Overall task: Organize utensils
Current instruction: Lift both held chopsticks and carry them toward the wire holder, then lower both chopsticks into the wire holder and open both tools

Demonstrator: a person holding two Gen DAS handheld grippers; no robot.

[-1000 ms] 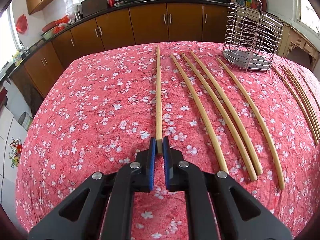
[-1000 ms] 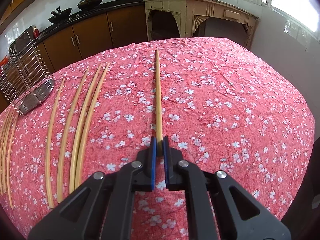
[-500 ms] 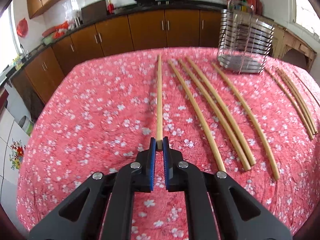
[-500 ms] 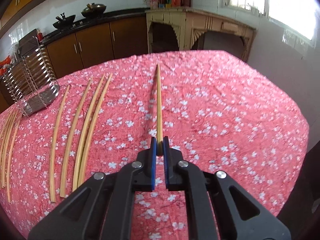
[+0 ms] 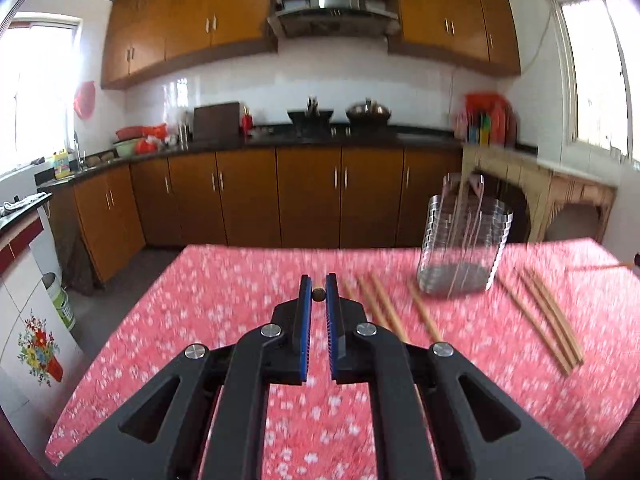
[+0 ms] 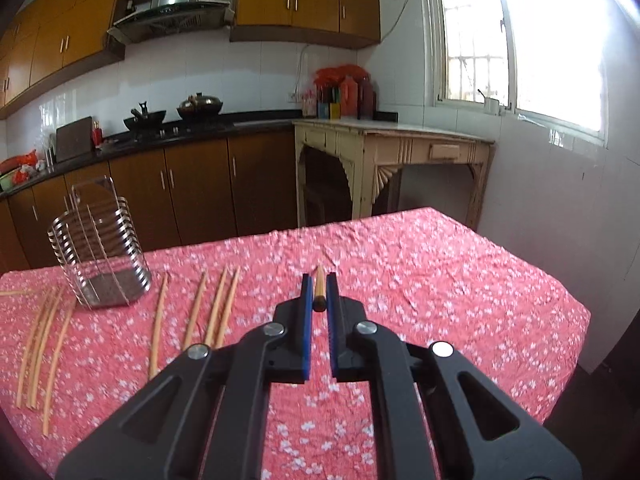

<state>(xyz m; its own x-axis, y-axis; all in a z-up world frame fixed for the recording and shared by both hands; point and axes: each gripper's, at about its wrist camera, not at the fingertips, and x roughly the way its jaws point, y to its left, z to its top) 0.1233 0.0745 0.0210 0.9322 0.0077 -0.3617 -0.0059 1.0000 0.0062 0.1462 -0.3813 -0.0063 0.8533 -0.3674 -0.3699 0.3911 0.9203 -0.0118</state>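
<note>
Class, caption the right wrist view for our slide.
Right gripper lifts one chopstick above the floral tablecloth.

Left view overall: I see motion blur across the tablecloth [image 5: 224, 304]; its flower print smears into streaks.
Held chopstick, left view: I get only the round butt end [image 5: 319, 294] between the pads; its shaft is hidden behind that end.
Held chopstick, right view: I see a short foreshortened stretch [image 6: 319, 288]; I cannot tell its full length.
Loose chopsticks, left view: the group [image 5: 380, 308] beside the left gripper [image 5: 319, 295] is blurred, its near ends hidden behind the gripper's body.
Wire holder, left view: the holder [image 5: 464, 240] is smeared; I cannot count its rings.
Far-left chopstick, right view: this one [image 6: 12, 292] is cut off by the picture's edge.
Countertop items: the things [image 6: 344, 96] on the side table are too small for me to name.
</note>
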